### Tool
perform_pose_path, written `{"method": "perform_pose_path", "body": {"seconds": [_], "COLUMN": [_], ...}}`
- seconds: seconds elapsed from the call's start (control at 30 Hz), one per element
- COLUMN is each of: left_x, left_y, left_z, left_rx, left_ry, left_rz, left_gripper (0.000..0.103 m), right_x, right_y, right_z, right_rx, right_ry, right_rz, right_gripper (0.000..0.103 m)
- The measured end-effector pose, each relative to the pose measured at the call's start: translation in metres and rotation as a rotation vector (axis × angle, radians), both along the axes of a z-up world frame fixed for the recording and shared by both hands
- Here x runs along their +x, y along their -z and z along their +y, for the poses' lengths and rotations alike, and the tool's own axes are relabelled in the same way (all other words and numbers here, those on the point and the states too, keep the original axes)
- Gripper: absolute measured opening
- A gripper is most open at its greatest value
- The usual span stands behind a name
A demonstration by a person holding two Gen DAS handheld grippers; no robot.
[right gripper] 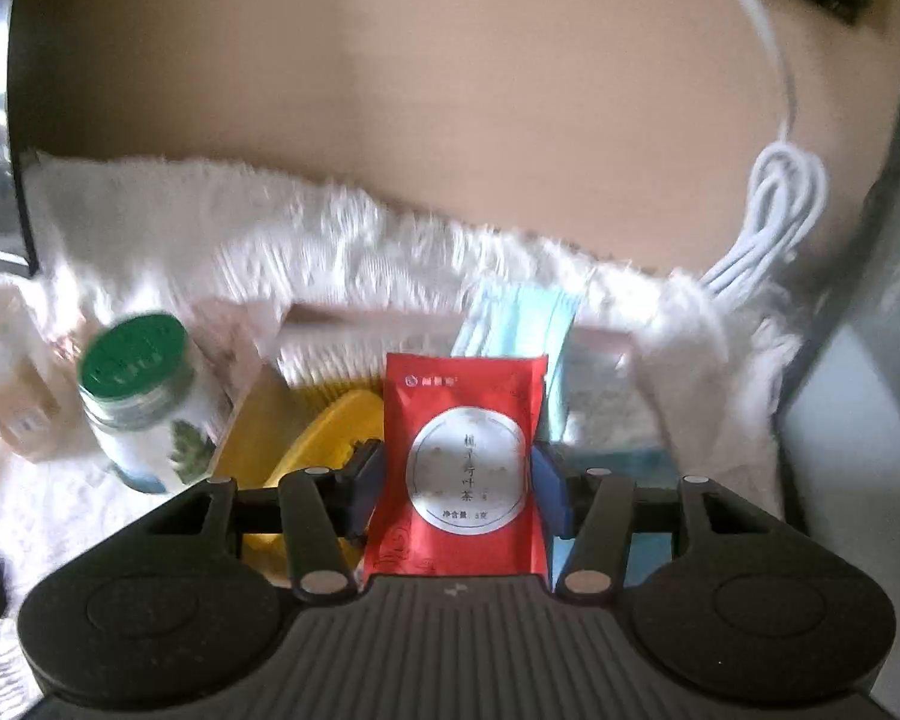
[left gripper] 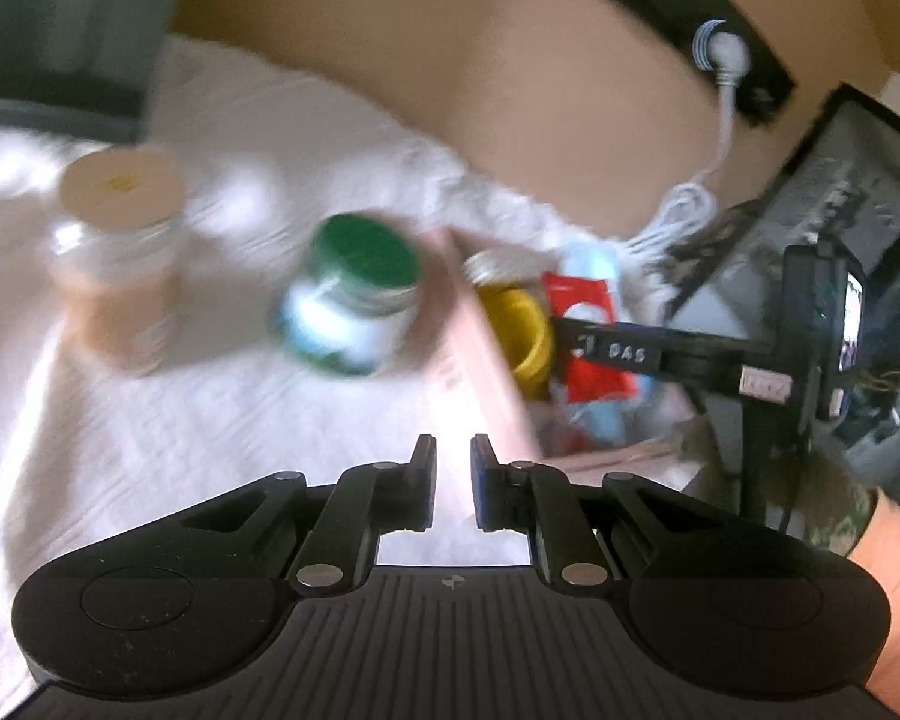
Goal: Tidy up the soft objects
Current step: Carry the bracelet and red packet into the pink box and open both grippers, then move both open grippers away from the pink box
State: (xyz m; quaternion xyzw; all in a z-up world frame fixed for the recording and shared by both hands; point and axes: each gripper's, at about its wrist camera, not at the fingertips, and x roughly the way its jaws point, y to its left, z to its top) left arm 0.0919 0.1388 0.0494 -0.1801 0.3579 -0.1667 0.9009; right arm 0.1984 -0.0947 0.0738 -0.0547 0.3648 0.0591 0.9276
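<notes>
The right gripper [right gripper: 457, 489] clamps a red tea packet [right gripper: 462, 468] upright between its pads, above a pink box [left gripper: 480, 348]; a green-lidded jar [right gripper: 141, 396] stands at ten o'clock. The left gripper [left gripper: 453, 480], jaws narrowly parted, holds nothing over white cloth [left gripper: 150, 420].

Both wrist views face the box [left gripper: 480, 348] closely.
</notes>
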Motion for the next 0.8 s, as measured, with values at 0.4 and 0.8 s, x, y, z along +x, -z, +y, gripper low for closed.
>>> {"method": "perform_pose_path", "body": {"seconds": [0.4, 0.8], "left_x": [-0.006, -0.01], "left_y": [0.008, 0.019], "left_z": [0.027, 0.007], "left_rx": [-0.025, -0.013], "left_ry": [-0.088, -0.023], "left_rz": [0.057, 0.079], "left_gripper": [0.013, 0.013], "right_x": [0.0, -0.023], "right_y": [0.017, 0.0], "right_z": [-0.022, -0.041], "right_rx": [-0.034, 0.057], "right_ry": [0.092, 0.089], "right_rz": [0.081, 0.111], "right_gripper": [0.026, 0.039]}}
